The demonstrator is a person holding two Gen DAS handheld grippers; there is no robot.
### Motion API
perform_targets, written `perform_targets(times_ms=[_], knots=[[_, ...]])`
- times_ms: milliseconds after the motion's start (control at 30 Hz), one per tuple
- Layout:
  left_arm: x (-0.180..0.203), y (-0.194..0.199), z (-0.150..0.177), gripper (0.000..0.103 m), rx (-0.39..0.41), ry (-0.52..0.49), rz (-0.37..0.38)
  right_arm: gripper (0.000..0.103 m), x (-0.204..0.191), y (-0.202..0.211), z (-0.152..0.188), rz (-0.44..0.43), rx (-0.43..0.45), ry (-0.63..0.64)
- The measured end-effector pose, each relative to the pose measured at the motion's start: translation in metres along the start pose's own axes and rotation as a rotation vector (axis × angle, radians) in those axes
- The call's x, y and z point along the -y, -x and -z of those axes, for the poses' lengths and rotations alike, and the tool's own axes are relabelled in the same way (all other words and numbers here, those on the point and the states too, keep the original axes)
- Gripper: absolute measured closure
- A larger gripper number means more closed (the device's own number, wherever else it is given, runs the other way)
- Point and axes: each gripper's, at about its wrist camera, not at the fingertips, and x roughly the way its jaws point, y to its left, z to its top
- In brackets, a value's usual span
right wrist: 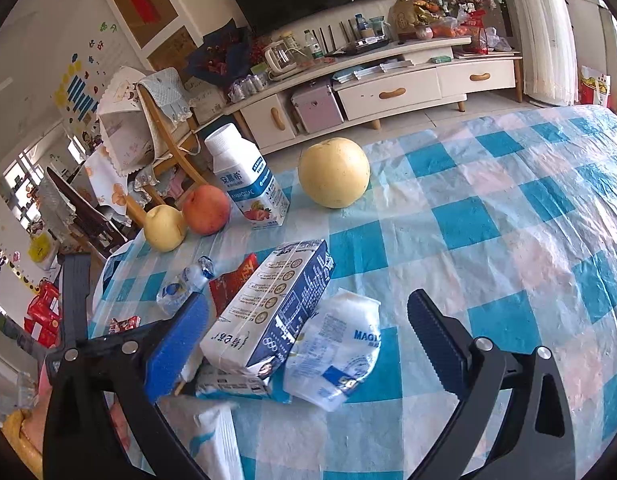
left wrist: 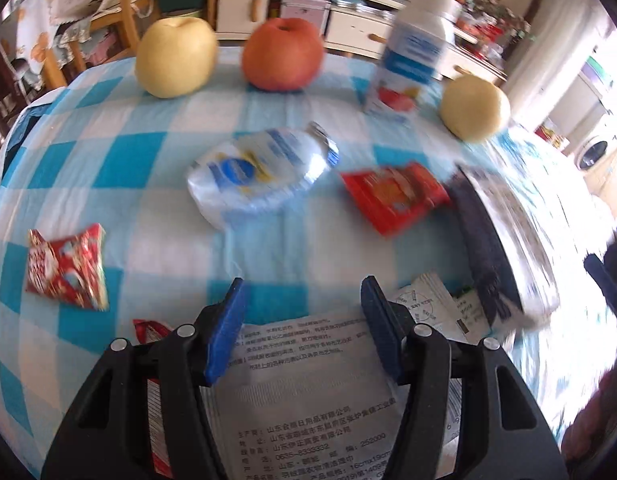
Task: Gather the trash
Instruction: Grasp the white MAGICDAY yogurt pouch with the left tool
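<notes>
My left gripper (left wrist: 304, 292) is open, low over a white printed packet (left wrist: 308, 392) lying between its blue pads. Ahead of it lie a crushed clear bottle (left wrist: 264, 172), a red wrapper (left wrist: 392, 196) and a red patterned wrapper (left wrist: 68, 268); a small red wrapper (left wrist: 148, 330) peeks from under the left finger. My right gripper (right wrist: 308, 344) is open too, its fingers on either side of a blue-and-white milk carton (right wrist: 268, 312) and a white pouch (right wrist: 336, 348). The carton rests tilted on other trash, and the left pad (right wrist: 180, 344) sits close beside it.
Two yellow pears (right wrist: 334, 172) (right wrist: 164, 226), a red apple (right wrist: 206, 210) and an upright yogurt carton (right wrist: 246, 178) stand at the far side of the blue-checked tablecloth (right wrist: 488, 240). Beyond the edge are a chair (right wrist: 160, 120) and a TV cabinet (right wrist: 388, 92).
</notes>
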Motion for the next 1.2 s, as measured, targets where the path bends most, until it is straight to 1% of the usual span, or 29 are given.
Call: perform_targets(times_ms=[33,100,167,233,300,333,400,467,533,700,800,867,967,1067,1133,1200], knots=[[0.005,0.003,0.007,0.043,-0.006,-0.019,0.019,0.005,0.001,-0.001,0.001,0.002,-0.008,0.000],[0.008,0.010,0.015,0.043,-0.010,-0.025,0.061,0.005,0.003,-0.004,0.001,0.011,-0.027,-0.005],[0.006,0.019,0.015,0.043,0.021,-0.033,0.050,0.005,0.005,-0.006,0.002,0.024,-0.041,-0.012],[0.003,0.029,0.006,0.043,0.066,-0.058,0.031,0.005,0.008,-0.005,0.003,0.032,-0.044,-0.019],[0.000,0.033,-0.012,0.042,0.085,-0.100,0.012,0.005,0.011,-0.003,0.004,0.034,-0.042,-0.024],[-0.001,0.033,-0.021,0.038,0.089,-0.132,0.007,0.005,0.012,-0.001,0.003,0.035,-0.039,-0.024],[-0.002,0.029,-0.039,0.031,0.072,-0.219,-0.011,0.005,0.014,0.000,0.003,0.042,-0.042,-0.023],[0.000,0.020,-0.052,0.031,0.045,-0.323,-0.055,0.005,0.018,-0.001,0.003,0.047,-0.055,-0.029],[-0.002,0.010,-0.060,0.031,0.009,-0.396,-0.066,0.005,0.023,-0.003,0.003,0.051,-0.074,-0.035],[-0.011,-0.010,-0.063,0.031,-0.032,-0.505,-0.078,0.005,0.035,-0.008,0.006,0.106,-0.118,-0.034],[-0.010,-0.016,-0.061,0.031,-0.019,-0.558,-0.096,0.005,0.031,-0.017,0.011,0.120,-0.157,0.004],[-0.009,-0.017,-0.061,0.031,-0.007,-0.562,-0.074,0.005,0.023,-0.021,0.014,0.137,-0.158,0.049],[-0.008,-0.019,-0.063,0.031,0.012,-0.565,-0.057,0.006,0.018,-0.022,0.014,0.146,-0.144,0.080],[-0.008,-0.025,-0.066,0.031,0.029,-0.564,-0.039,0.006,0.023,-0.021,0.013,0.132,-0.139,0.057],[-0.008,-0.027,-0.068,0.031,0.037,-0.549,-0.024,0.006,0.028,-0.016,0.010,0.111,-0.119,0.023],[-0.008,-0.031,-0.071,0.031,0.046,-0.540,-0.019,0.006,0.033,-0.013,0.008,0.053,-0.107,-0.019]])
